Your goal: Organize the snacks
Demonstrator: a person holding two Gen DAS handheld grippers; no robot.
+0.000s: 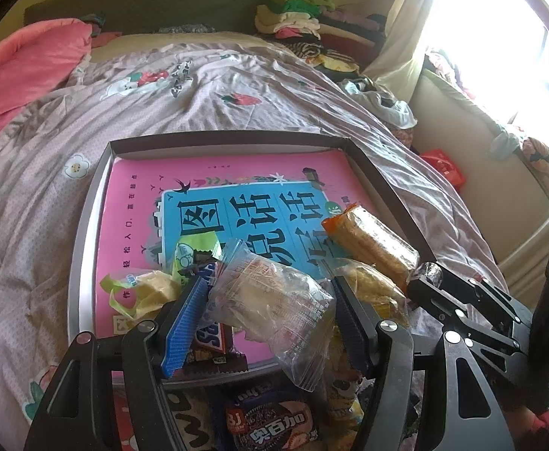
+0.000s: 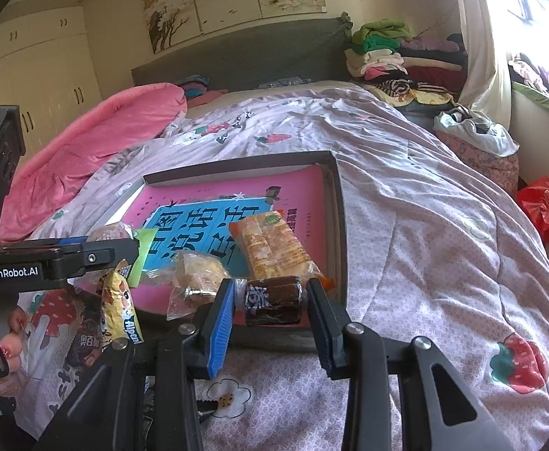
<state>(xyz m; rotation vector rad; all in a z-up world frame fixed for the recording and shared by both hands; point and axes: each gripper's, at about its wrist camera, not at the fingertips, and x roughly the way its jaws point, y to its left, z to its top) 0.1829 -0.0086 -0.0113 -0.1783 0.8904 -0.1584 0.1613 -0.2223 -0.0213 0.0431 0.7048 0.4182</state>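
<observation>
A shallow cardboard tray point(image 1: 98, 203) lies flat on the bed, lined with a pink book. Against the tray's right wall an orange cracker pack point(image 1: 370, 246) lies at a slant. Just nearer than it, a clear-wrapped pastry point(image 2: 195, 274) rests on the book. At the tray's near right corner a dark brown wrapped cake point(image 2: 272, 300) sits pinched end to end. Toward the tray's near left a clear bag of biscuits point(image 1: 274, 300) is held up, tilted. Left of it lie a green-trimmed packet point(image 1: 147, 289) and a Snickers bar point(image 1: 210, 342). Outside the tray's near edge, a dark cookie pack point(image 1: 270, 419) lies on the bedspread.
</observation>
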